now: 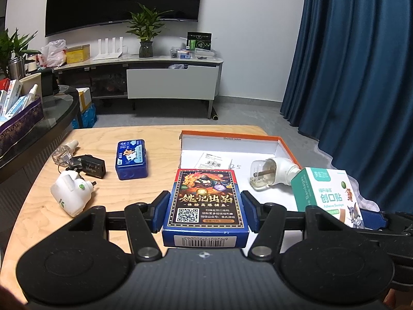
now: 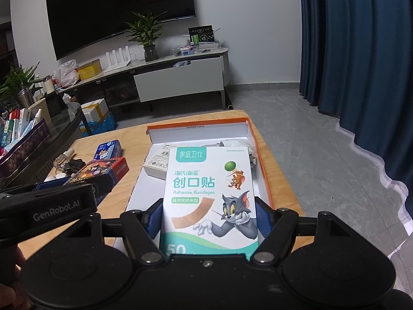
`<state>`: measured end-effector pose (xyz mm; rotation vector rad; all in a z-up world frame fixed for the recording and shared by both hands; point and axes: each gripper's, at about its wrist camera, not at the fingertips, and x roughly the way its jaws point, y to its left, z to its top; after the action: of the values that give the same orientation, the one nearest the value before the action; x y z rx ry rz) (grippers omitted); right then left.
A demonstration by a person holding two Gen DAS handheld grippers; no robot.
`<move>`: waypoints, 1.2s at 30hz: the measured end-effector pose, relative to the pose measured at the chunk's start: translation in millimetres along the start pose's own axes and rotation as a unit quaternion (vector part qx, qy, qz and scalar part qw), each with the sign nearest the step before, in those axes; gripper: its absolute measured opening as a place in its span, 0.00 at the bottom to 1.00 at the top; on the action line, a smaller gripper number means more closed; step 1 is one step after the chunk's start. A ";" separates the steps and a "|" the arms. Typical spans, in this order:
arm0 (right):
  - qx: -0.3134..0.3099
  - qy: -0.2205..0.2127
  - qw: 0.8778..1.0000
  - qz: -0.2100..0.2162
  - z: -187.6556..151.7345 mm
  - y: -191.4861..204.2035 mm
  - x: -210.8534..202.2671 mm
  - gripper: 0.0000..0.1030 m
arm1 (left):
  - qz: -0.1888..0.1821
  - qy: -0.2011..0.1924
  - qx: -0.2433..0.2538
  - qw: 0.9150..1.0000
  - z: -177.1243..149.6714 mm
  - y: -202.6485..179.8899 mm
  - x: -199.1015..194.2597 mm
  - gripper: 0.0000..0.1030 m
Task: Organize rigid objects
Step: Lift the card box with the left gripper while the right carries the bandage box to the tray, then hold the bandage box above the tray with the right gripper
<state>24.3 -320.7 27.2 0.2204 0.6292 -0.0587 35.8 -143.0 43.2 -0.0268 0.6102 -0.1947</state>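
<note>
Cards box [image 1: 205,206] sat pinched in our left gripper [image 1: 205,213], bandage box [image 2: 210,196] pinched in our right gripper [image 2: 208,219], over the orange-edged tray [image 2: 263,170].

Showing dim, even indoor light with a cool cast in both views. Casting only soft, faint shadows beside the small items on the wooden table [image 1: 108,222]. Reflecting mild glare off the glossy card box [image 1: 206,201] and the bandage box [image 2: 209,193]. Bending straight lines strongly toward the edges, with the curtain [image 1: 361,77] bowing at right. Darkening into black vignette at the corners. Rendering print on near boxes sharp; softening far shelf detail slightly.
</note>
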 end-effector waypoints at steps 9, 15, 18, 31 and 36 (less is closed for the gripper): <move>-0.008 -0.005 1.000 0.001 -2.8 1.7 -6.5 0.81 | -0.001 -0.005 -0.004 1.000 0.2 0.6 -3.5 0.58; -0.010 -0.009 1.000 0.001 -2.3 2.0 -10.4 0.81 | -0.002 -0.006 -0.006 1.000 0.1 1.3 -5.5 0.58; -0.009 -0.010 1.000 0.003 -2.1 2.2 -11.3 0.81 | -0.002 -0.007 -0.006 1.000 0.4 2.0 -6.4 0.58; -0.012 -0.010 1.000 0.003 -2.3 2.7 -13.2 0.81 | 0.001 -0.014 -0.005 1.000 0.0 1.8 -11.9 0.58; -0.012 -0.009 1.000 0.003 -2.3 3.6 -13.2 0.81 | 0.002 -0.015 -0.006 1.000 0.5 1.5 -13.1 0.58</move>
<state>12.7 -316.9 33.9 0.1977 0.6100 -0.0475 25.9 -139.0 51.0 -0.0406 0.5824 -0.1868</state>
